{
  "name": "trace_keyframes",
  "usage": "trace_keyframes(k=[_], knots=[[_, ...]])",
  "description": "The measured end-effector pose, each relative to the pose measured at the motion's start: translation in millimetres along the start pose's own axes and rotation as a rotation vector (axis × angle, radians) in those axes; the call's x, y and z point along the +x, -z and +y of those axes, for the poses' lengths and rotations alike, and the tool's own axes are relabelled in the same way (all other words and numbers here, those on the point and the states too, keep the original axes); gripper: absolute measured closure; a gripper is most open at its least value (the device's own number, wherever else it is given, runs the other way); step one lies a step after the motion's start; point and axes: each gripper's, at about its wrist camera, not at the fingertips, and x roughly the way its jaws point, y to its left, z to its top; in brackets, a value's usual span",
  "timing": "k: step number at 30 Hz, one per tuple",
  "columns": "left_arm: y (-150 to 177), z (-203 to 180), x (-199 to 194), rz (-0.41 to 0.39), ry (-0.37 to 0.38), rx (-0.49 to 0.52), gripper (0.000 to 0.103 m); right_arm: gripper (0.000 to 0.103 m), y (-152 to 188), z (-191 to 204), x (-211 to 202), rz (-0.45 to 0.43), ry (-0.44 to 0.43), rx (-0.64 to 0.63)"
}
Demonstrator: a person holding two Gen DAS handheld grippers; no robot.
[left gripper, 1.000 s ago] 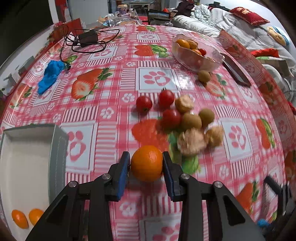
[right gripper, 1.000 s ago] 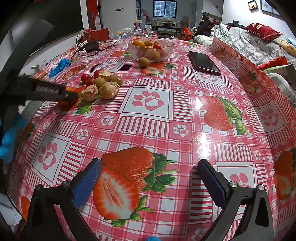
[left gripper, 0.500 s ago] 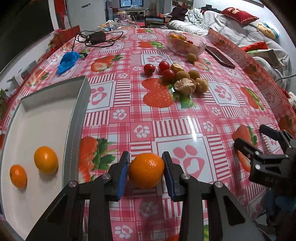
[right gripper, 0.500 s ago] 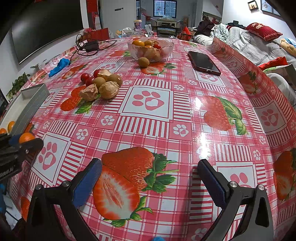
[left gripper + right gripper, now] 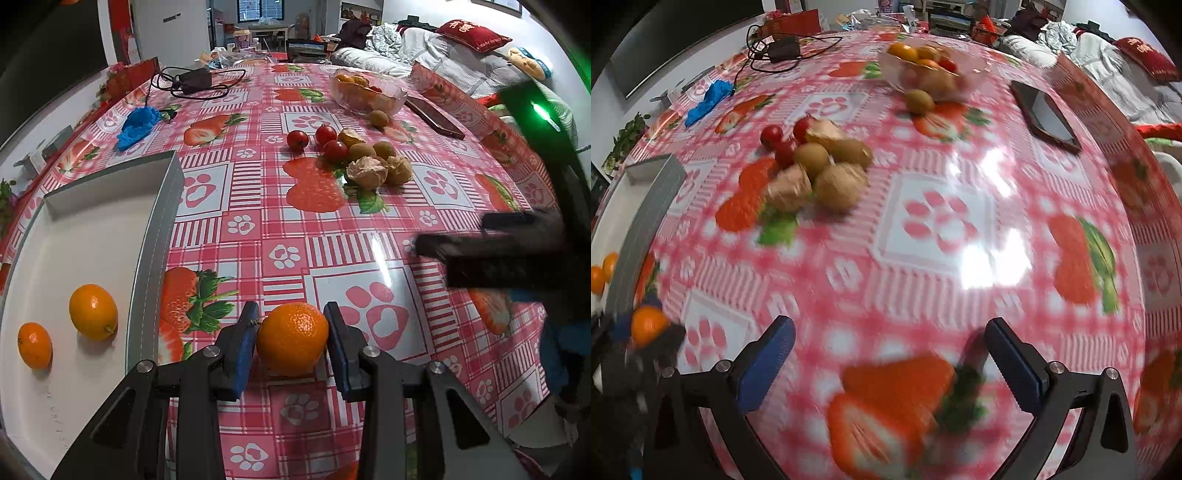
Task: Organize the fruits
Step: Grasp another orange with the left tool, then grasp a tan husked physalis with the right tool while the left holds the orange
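Note:
My left gripper (image 5: 291,309) is shut on an orange (image 5: 291,338), held between its blue pads just right of the white tray (image 5: 159,221). Two smaller oranges (image 5: 93,311) lie inside the tray. Farther out on the table sits a heap of red cherry tomatoes (image 5: 334,150) and brown round fruits (image 5: 369,171). My right gripper (image 5: 886,332) is open and empty over the strawberry-print cloth, with the heap (image 5: 816,173) ahead to its left. It appears blurred at the right of the left wrist view (image 5: 491,254). The held orange (image 5: 646,325) shows at the right wrist view's left edge.
A clear bowl (image 5: 365,94) of mixed fruit stands at the back, with one brown fruit (image 5: 379,119) beside it. A dark phone (image 5: 434,118) lies to its right. A blue cloth (image 5: 138,122) and a charger with cable (image 5: 192,83) lie at the back left.
My left gripper carried the orange back from the heap to beside the tray, then held still. My right gripper has swung toward the heap, blurring its view.

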Motion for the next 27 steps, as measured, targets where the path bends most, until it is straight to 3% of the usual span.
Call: trace_keyframes(k=[8,10,13,17,19,20,21,22,24,27], knots=[[-0.9,1.2,0.3,0.003,0.008,0.005,0.063,0.000,-42.8,19.3,18.6,-0.034,0.013,-0.001],[-0.7,1.3,0.4,0.003,0.009,0.006,0.063,0.005,-51.4,22.5,21.8,-0.042,0.014,-0.001],[-0.6,1.2,0.5,0.003,0.009,0.005,0.063,0.016,-59.2,28.6,21.9,-0.061,0.011,-0.016],[-0.4,1.2,0.6,0.002,0.008,0.006,0.063,0.051,-60.1,36.3,16.7,-0.088,-0.008,-0.042],[0.1,1.4,0.4,-0.001,0.006,0.006,0.063,0.051,-57.1,35.3,14.6,-0.096,-0.006,-0.029],[0.3,1.8,0.3,-0.002,0.008,0.005,0.063,0.058,-53.9,32.4,13.0,-0.100,-0.010,-0.016],[0.6,2.2,0.3,-0.004,0.009,0.003,0.063,0.076,-49.6,28.1,10.1,-0.105,-0.019,0.000],[0.8,1.9,0.3,-0.005,0.008,0.003,0.063,0.080,-45.6,23.7,7.6,-0.103,-0.035,0.017],[1.0,0.3,0.5,-0.008,-0.001,0.010,0.063,0.080,-34.0,9.1,1.8,-0.089,-0.107,0.075],[1.8,0.0,0.2,-0.012,-0.002,0.006,0.063,0.080,-15.7,-8.6,-7.7,-0.080,-0.138,0.123]])
